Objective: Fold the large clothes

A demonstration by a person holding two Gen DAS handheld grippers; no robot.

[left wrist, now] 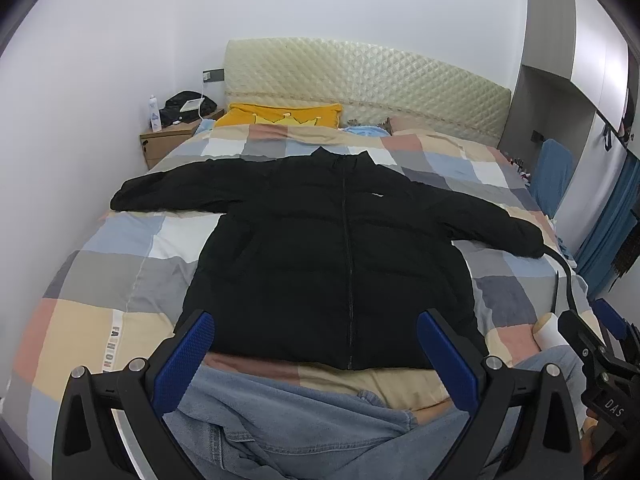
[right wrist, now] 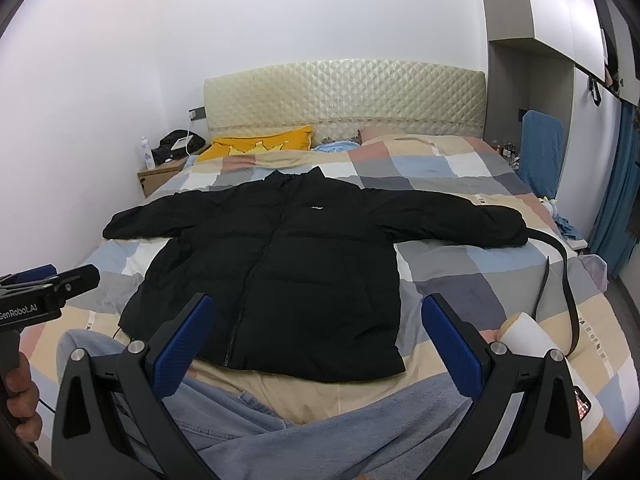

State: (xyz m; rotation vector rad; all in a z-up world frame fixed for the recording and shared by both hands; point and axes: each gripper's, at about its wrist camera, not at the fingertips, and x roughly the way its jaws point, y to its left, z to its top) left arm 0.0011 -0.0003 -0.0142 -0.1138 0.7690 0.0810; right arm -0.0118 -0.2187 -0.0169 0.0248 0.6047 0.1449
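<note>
Black puffy jacket (left wrist: pixel 332 256) lies flat on the checked bed cover (left wrist: pixel 120 280), front up, zip shut, collar at 12 o'clock, hem at 6. Both sleeves are spread out wide, one to 9 o'clock, one to 3. The hem sits just past the person's legs in blue jeans (right wrist: pixel 280 432).

Left gripper (left wrist: pixel 316 360) is wide open w/ nothing in it. It hangs over the hem, not touching. Right gripper (right wrist: pixel 316 344) is wide open too, empty, above the hem's right half.

The jacket looks soft and thick, full of air. I think it's light but bulky, so it'll spring back up after a fold and need a press down. The shiny cloth prob slips, so a thin pinch may slide off. Better to grab a fat bit: the sleeve cuff at 9 o'clock or the one at 3, or a hem corner, w/ both layers in the claw.

A black belt (right wrist: pixel 560 276) lies by the right cuff at 3 o'clock, touching or almost, can't tell. It might snag when that sleeve gets pulled in. A white tube thing (right wrist: pixel 524 332) sits near it.
</note>
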